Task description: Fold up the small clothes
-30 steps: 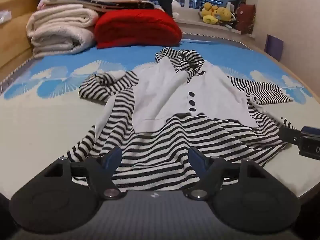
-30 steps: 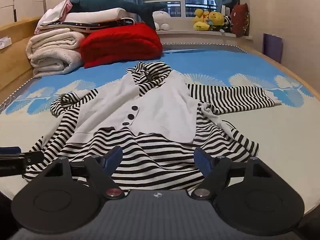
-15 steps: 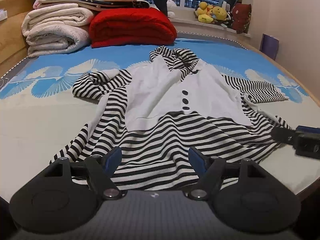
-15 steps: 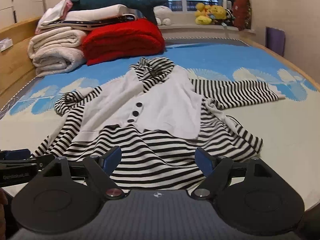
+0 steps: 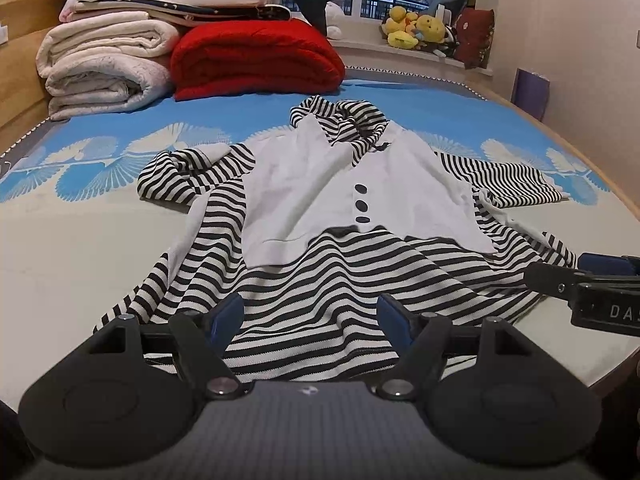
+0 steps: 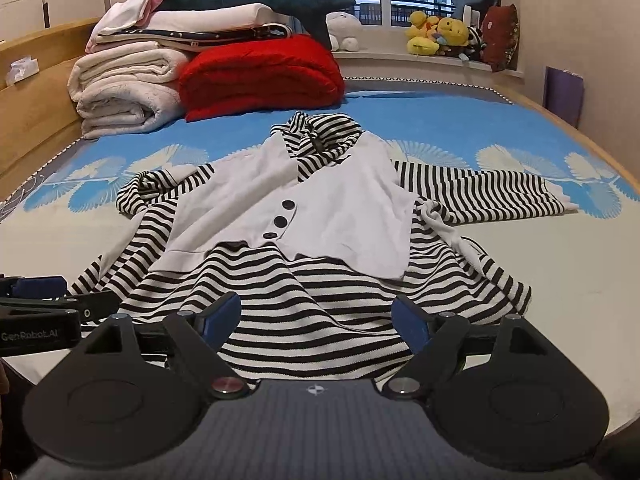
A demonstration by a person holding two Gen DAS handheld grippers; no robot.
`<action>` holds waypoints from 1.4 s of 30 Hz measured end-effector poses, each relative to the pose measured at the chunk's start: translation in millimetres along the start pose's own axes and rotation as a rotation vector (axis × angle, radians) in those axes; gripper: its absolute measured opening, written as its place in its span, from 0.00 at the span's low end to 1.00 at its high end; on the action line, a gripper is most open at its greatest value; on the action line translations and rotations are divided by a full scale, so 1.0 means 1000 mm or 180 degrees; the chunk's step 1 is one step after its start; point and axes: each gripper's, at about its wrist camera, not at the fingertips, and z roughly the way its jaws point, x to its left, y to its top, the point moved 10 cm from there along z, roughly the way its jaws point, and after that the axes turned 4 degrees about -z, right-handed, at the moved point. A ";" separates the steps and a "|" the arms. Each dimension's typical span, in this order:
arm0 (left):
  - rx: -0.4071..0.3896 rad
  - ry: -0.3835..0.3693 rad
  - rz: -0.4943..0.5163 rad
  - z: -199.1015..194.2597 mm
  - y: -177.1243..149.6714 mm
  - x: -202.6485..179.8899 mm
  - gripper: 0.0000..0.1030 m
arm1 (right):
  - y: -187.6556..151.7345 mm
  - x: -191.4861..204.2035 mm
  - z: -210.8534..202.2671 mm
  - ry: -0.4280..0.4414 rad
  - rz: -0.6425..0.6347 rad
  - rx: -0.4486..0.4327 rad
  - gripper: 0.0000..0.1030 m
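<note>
A small black-and-white striped dress with a white vest front (image 5: 352,196) and three dark buttons lies spread face up on the bed; it also shows in the right wrist view (image 6: 320,208). Its left sleeve is bunched up; its right sleeve (image 6: 480,196) lies stretched out. My left gripper (image 5: 310,314) is open and empty just above the hem. My right gripper (image 6: 316,314) is open and empty above the hem too. The right gripper shows at the right edge of the left wrist view (image 5: 592,296); the left gripper shows at the left edge of the right wrist view (image 6: 44,312).
The bed has a blue and cream sheet (image 5: 100,152). Folded white blankets (image 5: 104,68) and a red quilt (image 5: 256,60) are stacked at the head. Plush toys (image 5: 416,32) sit on the window sill. A wooden bed frame (image 6: 28,120) runs along the left.
Both grippers have pulled back slightly and risen, so more of the dress and its hem shows. Both stay open. The dress has not moved.
</note>
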 end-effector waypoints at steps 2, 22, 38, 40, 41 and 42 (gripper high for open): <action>0.0044 -0.0021 -0.0018 0.000 -0.001 0.000 0.76 | 0.001 0.001 0.000 -0.0006 -0.0020 -0.0010 0.81; -0.0418 -0.0700 0.0856 -0.007 0.098 0.062 0.30 | 0.096 -0.113 -0.032 0.0036 -0.0026 -0.0731 0.38; 0.1368 -0.0225 -0.0094 0.129 0.029 0.176 0.33 | -0.011 -0.183 0.115 0.0059 -0.0169 0.0965 0.48; 0.1504 -0.0120 0.0135 0.137 0.017 0.172 0.33 | -0.017 -0.179 0.121 0.0048 -0.0344 0.1045 0.50; 0.1549 -0.0077 0.0230 0.141 0.011 0.169 0.33 | -0.022 -0.177 0.124 0.0023 -0.0441 0.1092 0.50; 0.1571 -0.0069 0.0294 0.146 0.006 0.168 0.33 | -0.023 -0.177 0.127 0.0020 -0.0491 0.1113 0.50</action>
